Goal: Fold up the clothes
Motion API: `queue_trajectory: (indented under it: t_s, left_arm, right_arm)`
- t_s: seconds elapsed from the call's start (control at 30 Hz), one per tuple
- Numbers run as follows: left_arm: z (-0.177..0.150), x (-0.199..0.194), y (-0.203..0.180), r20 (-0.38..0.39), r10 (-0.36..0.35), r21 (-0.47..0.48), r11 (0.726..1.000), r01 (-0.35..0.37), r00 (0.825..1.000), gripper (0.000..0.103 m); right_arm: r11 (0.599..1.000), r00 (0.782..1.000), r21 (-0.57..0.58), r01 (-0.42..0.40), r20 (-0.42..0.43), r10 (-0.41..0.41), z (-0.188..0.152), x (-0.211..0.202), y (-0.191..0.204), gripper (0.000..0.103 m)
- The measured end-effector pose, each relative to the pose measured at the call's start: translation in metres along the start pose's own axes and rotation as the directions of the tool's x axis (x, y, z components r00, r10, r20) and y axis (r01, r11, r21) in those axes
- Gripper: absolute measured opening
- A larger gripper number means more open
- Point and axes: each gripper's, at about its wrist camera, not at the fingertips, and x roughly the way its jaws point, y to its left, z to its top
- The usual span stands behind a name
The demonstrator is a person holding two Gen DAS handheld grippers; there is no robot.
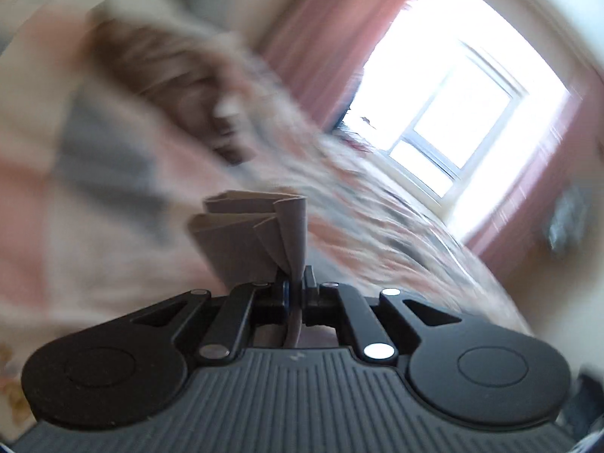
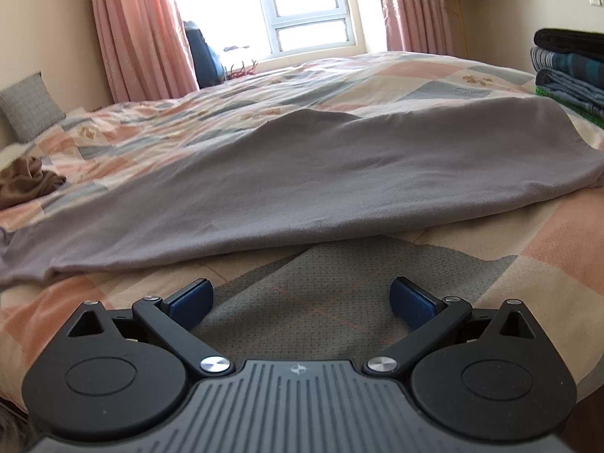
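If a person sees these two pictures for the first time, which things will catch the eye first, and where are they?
In the right wrist view, a large grey garment lies spread across the patchwork quilt, just beyond the open right gripper. In the left wrist view, the left gripper is shut on a bunched fold of grey fabric, low in the centre, before a blurred room. A bright window glows between pink curtains.

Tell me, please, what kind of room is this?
Most likely a bedroom in a home. A bed with a patchwork quilt fills the view, pink curtains frame a bright window, and folded blankets are stacked at the right.
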Motion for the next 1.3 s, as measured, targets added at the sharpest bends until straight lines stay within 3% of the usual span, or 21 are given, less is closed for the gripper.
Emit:
queue_trajectory:
  t_s: [0.03,0.1,0.2,0.3,0.4,0.47,0.57,0.63,0.7,0.73,0.87,0.97,1.1,1.17,1.2,1.3]
  left_arm:
    - [-0.003,0.000,-0.034,0.003,-0.045,0.096,0.994,0.044,0.999,0.003]
    - [-0.018,0.003,-0.100,-0.015,-0.143,0.268,0.953,0.142,0.990,0.003]
    - [-0.068,0.010,-0.188,-0.098,-0.256,0.472,0.839,0.271,0.962,0.004]
    - [-0.144,0.023,-0.239,-0.268,-0.268,0.570,0.730,0.377,0.925,0.004]
    - [-0.206,0.035,-0.251,-0.369,-0.218,0.594,0.692,0.409,0.904,0.005]
    - [-0.224,0.035,-0.248,-0.368,-0.211,0.601,0.689,0.405,0.906,0.008]
    - [-0.226,0.032,-0.242,-0.353,-0.238,0.587,0.696,0.413,0.905,0.018]
    - [-0.222,0.034,-0.237,-0.352,-0.255,0.572,0.703,0.422,0.901,0.020]
    - [-0.209,0.030,-0.227,-0.353,-0.278,0.550,0.711,0.438,0.894,0.020]
    - [-0.206,0.030,-0.225,-0.351,-0.288,0.542,0.714,0.444,0.891,0.020]
    - [-0.196,0.028,-0.217,-0.338,-0.324,0.499,0.734,0.460,0.884,0.017]
    - [-0.192,0.029,-0.211,-0.337,-0.345,0.466,0.748,0.473,0.876,0.017]
    - [-0.191,0.030,-0.206,-0.345,-0.364,0.439,0.752,0.491,0.865,0.017]
    - [-0.189,0.028,-0.201,-0.354,-0.373,0.422,0.754,0.503,0.858,0.017]
    - [-0.186,0.027,-0.198,-0.355,-0.379,0.412,0.757,0.507,0.854,0.017]
    - [-0.169,0.022,-0.188,-0.351,-0.398,0.368,0.774,0.515,0.848,0.017]
  right_arm:
    - [1.000,1.000,0.019,-0.009,0.012,0.009,0.002,-0.003,-0.004,0.098]
    - [0.997,0.999,0.071,-0.031,0.041,0.028,0.009,-0.011,-0.015,0.094]
    - [0.984,0.995,0.162,-0.068,0.089,0.055,0.024,-0.025,-0.040,0.089]
    - [0.952,0.986,0.271,-0.144,0.119,0.115,0.040,-0.035,-0.073,0.079]
    - [0.887,0.966,0.384,-0.258,0.114,0.232,0.052,-0.032,-0.103,0.054]
    - [0.833,0.939,0.440,-0.336,0.091,0.331,0.059,-0.020,-0.113,0.048]
    - [0.729,0.870,0.526,-0.438,0.043,0.491,0.071,0.010,-0.109,0.050]
    - [0.655,0.817,0.592,-0.469,0.009,0.577,0.077,0.036,-0.096,0.062]
    - [0.607,0.776,0.645,-0.465,-0.032,0.629,0.084,0.061,-0.081,0.064]
    - [0.612,0.768,0.651,-0.449,-0.069,0.637,0.088,0.071,-0.072,0.065]
    - [0.714,0.770,0.620,-0.327,-0.263,0.581,0.104,0.108,-0.048,0.066]
    - [0.721,0.746,0.624,-0.300,-0.318,0.585,0.105,0.124,-0.038,0.064]
    - [0.711,0.717,0.637,-0.297,-0.342,0.607,0.100,0.138,-0.025,0.044]
    - [0.707,0.707,0.637,-0.307,-0.345,0.617,0.094,0.144,-0.022,0.021]
    - [0.711,0.708,0.627,-0.319,-0.342,0.618,0.093,0.145,-0.021,0.012]
    - [0.729,0.730,0.563,-0.390,-0.294,0.617,0.094,0.133,-0.025,0.008]
